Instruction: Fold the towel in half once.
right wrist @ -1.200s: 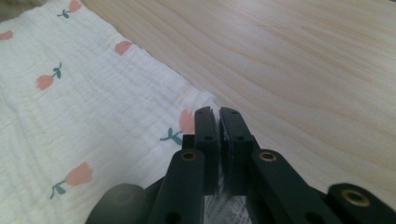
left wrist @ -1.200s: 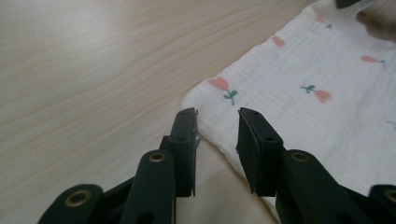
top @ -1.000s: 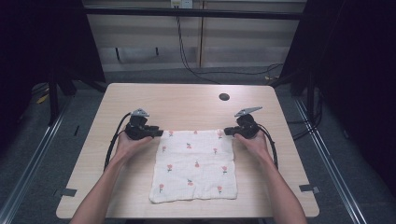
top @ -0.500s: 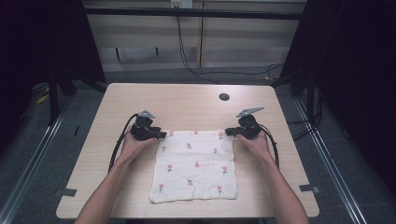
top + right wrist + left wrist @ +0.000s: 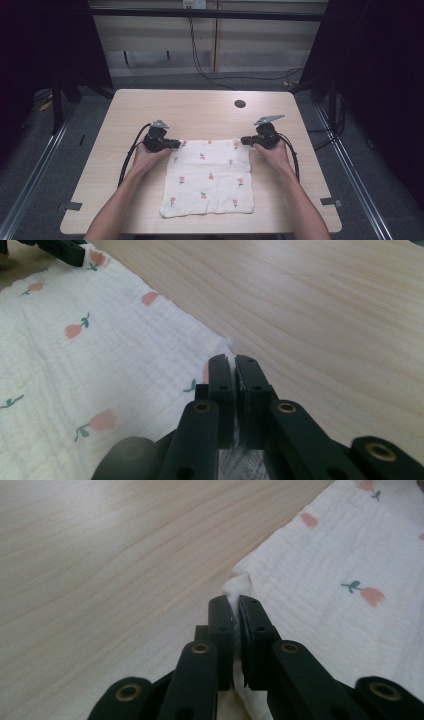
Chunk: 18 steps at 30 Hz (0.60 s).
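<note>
High view: a white cloth [image 5: 209, 176] printed with small pink flowers is lying flat on the pale wooden counter [image 5: 200, 107], nearer the person's edge. The left hand-held gripper [image 5: 176, 144] is sitting at the cloth's far left corner, and the right hand-held gripper [image 5: 244, 140] is sitting at its far right corner, each held low by a hand [image 5: 146, 156] coming in from below. In the left gripper view, the left hand-held gripper's jaws have just been closing and are now pinching a bunched fold of the cloth's corner [image 5: 235, 587] between them. In the right gripper view, the right hand-held gripper's jaws are clamping the other corner [image 5: 222, 346], with only a thin sliver of fabric between them.
</note>
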Motion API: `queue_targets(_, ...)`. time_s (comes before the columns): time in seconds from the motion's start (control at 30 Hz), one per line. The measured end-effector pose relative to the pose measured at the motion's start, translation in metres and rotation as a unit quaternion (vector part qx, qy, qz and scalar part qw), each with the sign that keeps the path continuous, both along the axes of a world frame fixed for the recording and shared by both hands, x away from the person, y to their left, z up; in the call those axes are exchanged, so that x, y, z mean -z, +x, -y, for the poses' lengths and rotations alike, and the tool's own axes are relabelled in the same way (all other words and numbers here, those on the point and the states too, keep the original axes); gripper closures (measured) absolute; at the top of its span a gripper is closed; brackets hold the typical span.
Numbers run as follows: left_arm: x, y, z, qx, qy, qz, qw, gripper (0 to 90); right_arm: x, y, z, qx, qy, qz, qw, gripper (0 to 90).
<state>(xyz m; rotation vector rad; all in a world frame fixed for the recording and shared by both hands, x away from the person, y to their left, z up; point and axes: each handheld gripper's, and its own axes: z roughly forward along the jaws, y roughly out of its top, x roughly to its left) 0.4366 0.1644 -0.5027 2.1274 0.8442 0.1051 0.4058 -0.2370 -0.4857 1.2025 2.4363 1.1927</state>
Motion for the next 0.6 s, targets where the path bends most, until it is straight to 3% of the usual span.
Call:
queue_targets(0.13,-0.012,-0.004,-0.006,0.004,-0.022,0.011,0.9997,85.9,-0.005,0.0,0.002,0.004,0.014,0.008,0.9999,86.7)
queue_targets(0.27,-0.025,-0.007,-0.01,0.004,-0.06,0.012,0.9981,85.9,-0.013,-0.001,0.007,0.008,0.025,0.016,0.9995,86.8)
queue_targets(0.53,-0.045,-0.01,-0.01,0.009,-0.077,0.038,0.9963,85.9,-0.029,0.001,0.013,0.01,0.034,0.032,0.9989,86.8)
queue_targets(0.6,-0.048,-0.008,-0.01,0.011,-0.08,0.037,0.9961,85.8,-0.037,0.001,0.013,0.008,0.031,0.036,0.9988,86.8)
